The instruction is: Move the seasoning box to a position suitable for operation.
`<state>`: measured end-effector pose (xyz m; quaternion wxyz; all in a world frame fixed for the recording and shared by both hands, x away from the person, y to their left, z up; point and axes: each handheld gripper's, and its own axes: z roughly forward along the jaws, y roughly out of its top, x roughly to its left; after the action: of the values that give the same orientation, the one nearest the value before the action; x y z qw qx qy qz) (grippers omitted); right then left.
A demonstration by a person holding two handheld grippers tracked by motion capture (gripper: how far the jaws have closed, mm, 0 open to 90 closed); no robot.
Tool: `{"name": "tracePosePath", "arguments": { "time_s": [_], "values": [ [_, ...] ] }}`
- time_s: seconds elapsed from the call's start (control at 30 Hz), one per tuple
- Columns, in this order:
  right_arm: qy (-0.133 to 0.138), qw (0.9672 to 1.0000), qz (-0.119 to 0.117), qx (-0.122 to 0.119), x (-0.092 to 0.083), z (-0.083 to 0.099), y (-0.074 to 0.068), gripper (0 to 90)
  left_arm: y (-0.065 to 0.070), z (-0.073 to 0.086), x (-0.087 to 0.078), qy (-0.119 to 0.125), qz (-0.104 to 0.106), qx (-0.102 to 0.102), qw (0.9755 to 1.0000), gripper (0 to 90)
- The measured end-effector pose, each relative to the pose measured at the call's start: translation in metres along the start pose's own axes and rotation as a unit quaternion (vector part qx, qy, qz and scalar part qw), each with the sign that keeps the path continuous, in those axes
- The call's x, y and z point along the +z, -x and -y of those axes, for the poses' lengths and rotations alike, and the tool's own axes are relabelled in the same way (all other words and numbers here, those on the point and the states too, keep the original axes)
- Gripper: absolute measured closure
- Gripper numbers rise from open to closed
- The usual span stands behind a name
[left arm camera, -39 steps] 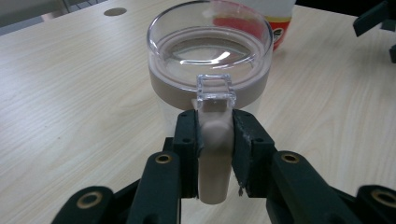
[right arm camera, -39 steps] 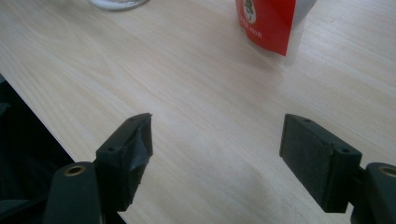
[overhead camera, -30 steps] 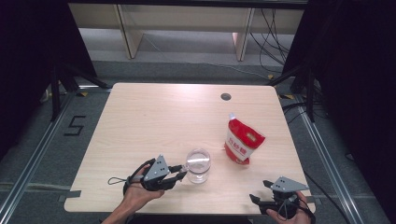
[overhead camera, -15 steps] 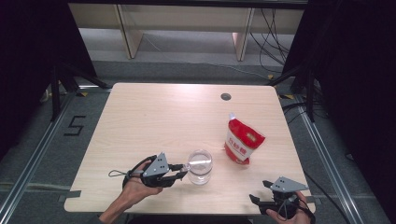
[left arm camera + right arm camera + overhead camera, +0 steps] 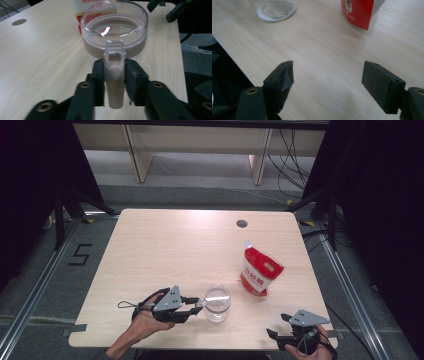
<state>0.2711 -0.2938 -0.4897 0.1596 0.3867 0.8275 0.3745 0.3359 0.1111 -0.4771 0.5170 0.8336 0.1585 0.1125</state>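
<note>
A clear plastic cup (image 5: 217,302) with a side handle (image 5: 115,65) stands near the table's front edge. My left gripper (image 5: 200,306) reaches it from the left. In the left gripper view (image 5: 115,75) the handle sits between the two pads, which lie close along its sides. The jaws have just been opening, so the grip is loosened. A red and white pouch (image 5: 260,272) stands upright behind and to the right of the cup. My right gripper (image 5: 277,325) rests at the front right corner, open over bare wood (image 5: 328,75), with the cup's base (image 5: 277,10) and the pouch (image 5: 359,12) ahead.
The light wooden table (image 5: 175,250) has a round cable hole (image 5: 242,223) near its far edge. The pouch (image 5: 82,5) shows just behind the cup in the left gripper view. Dark curtains and metal floor rails flank the table.
</note>
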Motion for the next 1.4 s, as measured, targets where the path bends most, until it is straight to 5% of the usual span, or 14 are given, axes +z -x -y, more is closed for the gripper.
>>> {"name": "tracePosePath", "arguments": {
  "time_s": [0.23,0.3,0.43,0.57,0.6,0.63,0.67,0.87,0.93,1.13,1.4],
  "values": [
    [0.001,1.0,0.0,0.0,0.0,0.0,0.0,26.2,0.004,-0.004,-0.015,0.022,-0.012,-0.006,0.9997,46.5],
    [-0.002,0.9999,-0.003,0.013,-0.001,0.0,-0.002,26.2,0.006,-0.005,-0.019,0.031,-0.017,-0.02,0.9992,42.7],
    [0.009,0.9999,-0.012,0.001,0.0,-0.001,-0.001,26.2,0.008,-0.01,-0.027,0.06,-0.018,-0.047,0.9969,41.1],
    [0.027,0.9993,-0.026,0.002,0.001,-0.003,-0.001,26.2,0.01,-0.014,-0.031,0.06,-0.034,-0.069,0.9952,41.6],
    [0.023,0.9988,-0.037,0.024,0.001,-0.004,-0.005,26.2,0.012,-0.015,-0.032,0.061,-0.038,-0.094,0.993,41.2],
    [0.028,0.9993,-0.023,0.003,0.001,-0.004,-0.003,26.2,0.01,-0.016,-0.033,0.066,-0.03,-0.087,0.9936,41.0],
    [0.023,0.9992,-0.029,0.014,0.001,-0.004,-0.004,26.2,0.012,-0.016,-0.035,0.061,-0.045,-0.105,0.9916,41.4],
    [0.025,0.9993,-0.025,0.007,0.0,-0.004,-0.003,26.2,0.012,-0.019,-0.039,0.074,-0.064,-0.136,0.9858,52.7],
    [0.021,0.9989,-0.035,0.022,0.001,-0.004,-0.005,26.2,0.013,-0.019,-0.039,0.078,-0.061,-0.134,0.986,58.9],
    [0.029,0.9989,-0.036,0.006,0.004,-0.008,-0.005,26.2,0.02,-0.022,-0.036,0.067,-0.06,-0.121,0.9885,77.3],
    [0.023,0.999,-0.035,0.017,0.001,-0.007,-0.01,26.2,0.026,-0.028,-0.03,0.062,-0.068,-0.111,0.9896,88.3]
  ]
}}
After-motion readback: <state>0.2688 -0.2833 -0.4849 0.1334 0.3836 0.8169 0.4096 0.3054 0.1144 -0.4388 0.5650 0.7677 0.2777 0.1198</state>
